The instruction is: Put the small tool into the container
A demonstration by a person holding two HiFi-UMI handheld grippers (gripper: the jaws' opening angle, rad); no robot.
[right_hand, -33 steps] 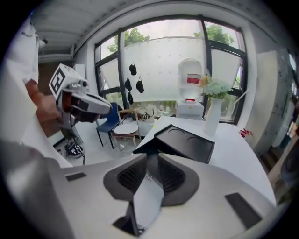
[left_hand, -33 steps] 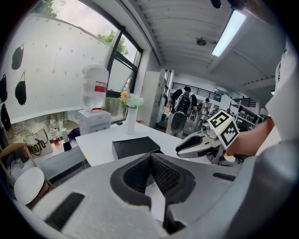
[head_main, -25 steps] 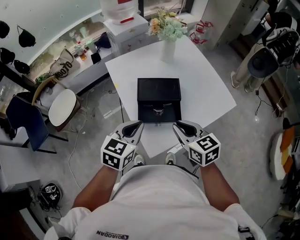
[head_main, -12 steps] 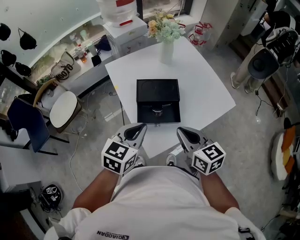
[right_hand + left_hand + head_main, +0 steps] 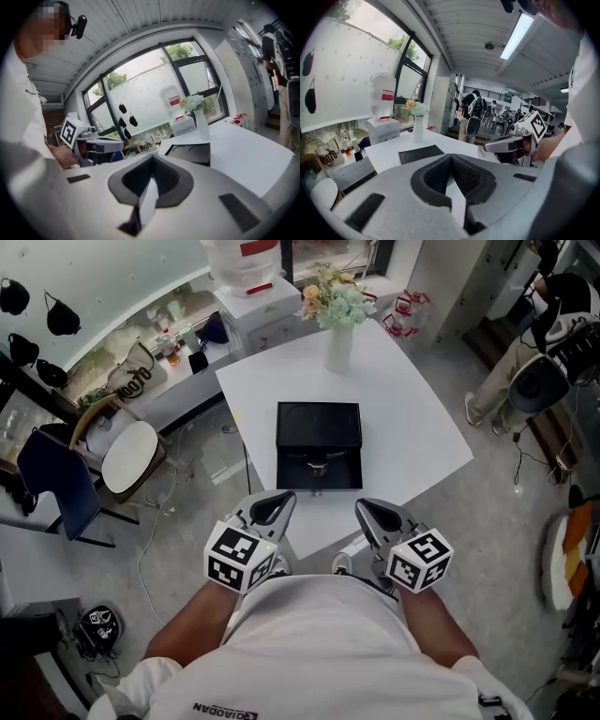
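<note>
An open black container (image 5: 319, 446) lies in the middle of the white table (image 5: 412, 418), its lid (image 5: 319, 424) folded back on the far side. A small metal tool (image 5: 317, 465) rests in its near tray. My left gripper (image 5: 279, 501) hangs over the table's near edge, left of the container, jaws shut and empty. My right gripper (image 5: 367, 509) hangs level with it on the right, also shut on nothing. The container (image 5: 421, 153) appears beyond the closed jaws in the left gripper view, and the container (image 5: 190, 152) likewise in the right gripper view.
A white vase of flowers (image 5: 337, 338) stands at the table's far edge. A chair with a round white seat (image 5: 127, 456) and cluttered shelves sit to the left, and cables run over the grey floor. A water dispenser (image 5: 246, 268) stands behind the table.
Both grippers have drawn slightly back toward the person's body. The container and tool have not moved.
</note>
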